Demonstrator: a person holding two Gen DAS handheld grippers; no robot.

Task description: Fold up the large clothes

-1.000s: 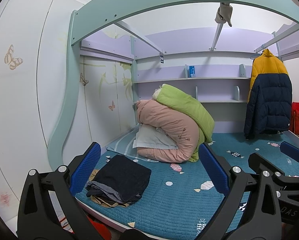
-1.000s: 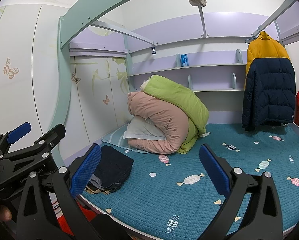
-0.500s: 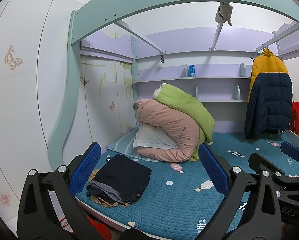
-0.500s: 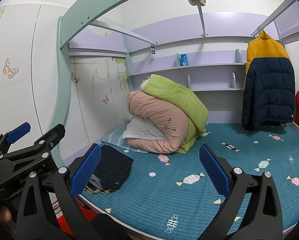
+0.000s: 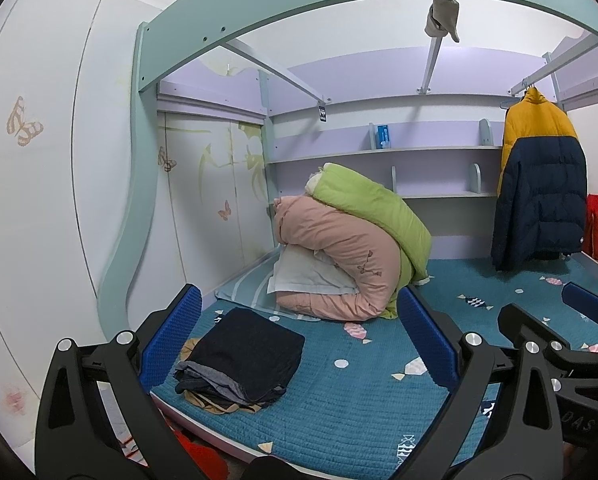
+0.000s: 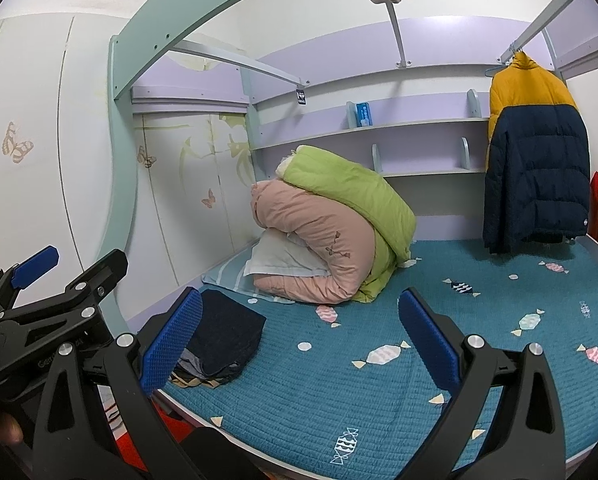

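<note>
You hold the left gripper [image 5: 299,344] and right gripper [image 6: 301,340] wide open and empty; a folded clothes stack [image 5: 241,360] lies just ahead of the left one, and the puffer jacket [image 6: 535,152] hangs unfolded far ahead-right.

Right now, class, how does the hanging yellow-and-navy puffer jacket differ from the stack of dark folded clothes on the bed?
The yellow-and-navy puffer jacket hangs unfolded at the bed's far end; the stack of dark folded clothes lies flat at its near edge. The jacket is puffy and two-coloured; the stack is thin and mostly dark. Neither is touched by any tongs.
</note>
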